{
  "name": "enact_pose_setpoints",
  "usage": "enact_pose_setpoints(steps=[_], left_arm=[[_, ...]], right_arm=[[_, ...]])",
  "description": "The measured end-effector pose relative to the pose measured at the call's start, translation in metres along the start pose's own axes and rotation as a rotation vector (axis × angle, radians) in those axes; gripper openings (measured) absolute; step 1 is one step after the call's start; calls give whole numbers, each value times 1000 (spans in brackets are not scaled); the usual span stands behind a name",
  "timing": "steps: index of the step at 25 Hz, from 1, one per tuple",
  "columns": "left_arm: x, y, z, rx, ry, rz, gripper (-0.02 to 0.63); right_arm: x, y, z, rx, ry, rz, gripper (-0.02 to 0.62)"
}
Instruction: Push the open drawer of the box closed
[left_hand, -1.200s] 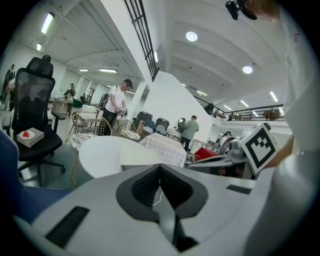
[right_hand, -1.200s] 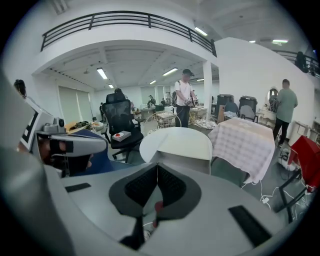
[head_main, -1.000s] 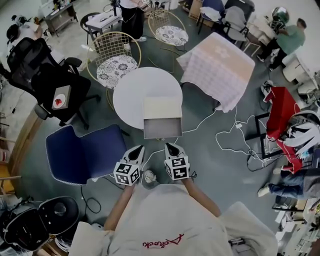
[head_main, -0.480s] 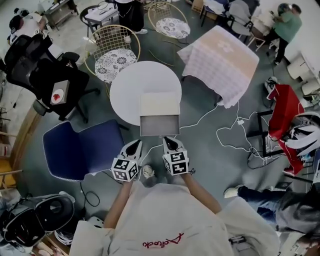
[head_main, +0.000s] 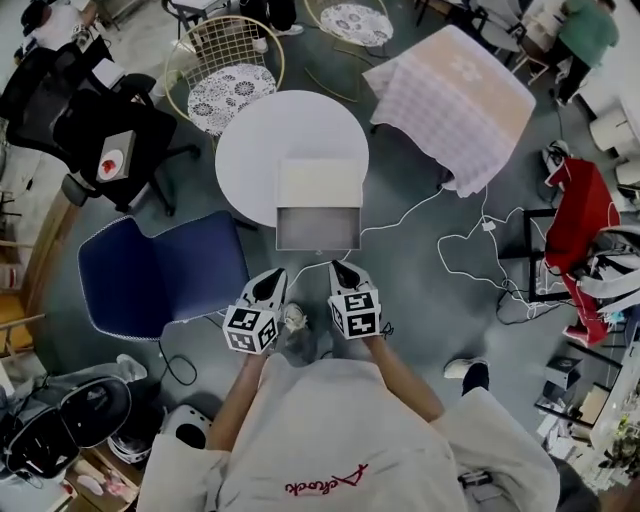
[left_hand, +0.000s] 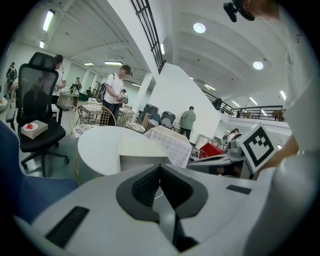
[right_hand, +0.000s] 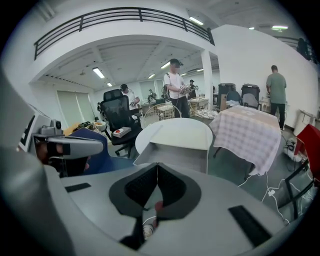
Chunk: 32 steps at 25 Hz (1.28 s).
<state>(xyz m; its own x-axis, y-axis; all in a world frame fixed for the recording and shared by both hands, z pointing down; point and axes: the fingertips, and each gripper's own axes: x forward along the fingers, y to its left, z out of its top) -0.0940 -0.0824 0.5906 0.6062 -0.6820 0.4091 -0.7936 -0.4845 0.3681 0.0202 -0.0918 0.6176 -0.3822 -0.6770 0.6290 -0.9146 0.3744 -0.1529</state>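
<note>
Drawer (head_main: 318, 228) sticks out open from box (head_main: 319, 182) on round white bench (head_main: 255, 150), front toward us. We hold L hand-held gripper (head_main: 273, 283) near drawer front, not touching, jaws pressed together, nothing btwn; R hand-held gripper (head_main: 344, 272) alongside, likewise closed & empty.

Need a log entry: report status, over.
Left gripper, right gripper both shut, empty. Drawer of box open, untouched. Nothing blocking.
</note>
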Motion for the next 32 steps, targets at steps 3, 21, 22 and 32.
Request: enact_pose_setpoints(steps=[3,21,22,32], left_arm=[[2,0,-14,-15,32,-1,12],[24,-5,-46,-78,116,-16,12],[25,-6,-45,-77,117,-20,12],[26,-6,-55,-99,141,-7,12]], right_arm=[[5,1,-14,24,29,1,17],[40,-2,-82,120,181,41,165],[44,-3,-84,125,186,39,175],[79,-7,-103,137,250,35,183]])
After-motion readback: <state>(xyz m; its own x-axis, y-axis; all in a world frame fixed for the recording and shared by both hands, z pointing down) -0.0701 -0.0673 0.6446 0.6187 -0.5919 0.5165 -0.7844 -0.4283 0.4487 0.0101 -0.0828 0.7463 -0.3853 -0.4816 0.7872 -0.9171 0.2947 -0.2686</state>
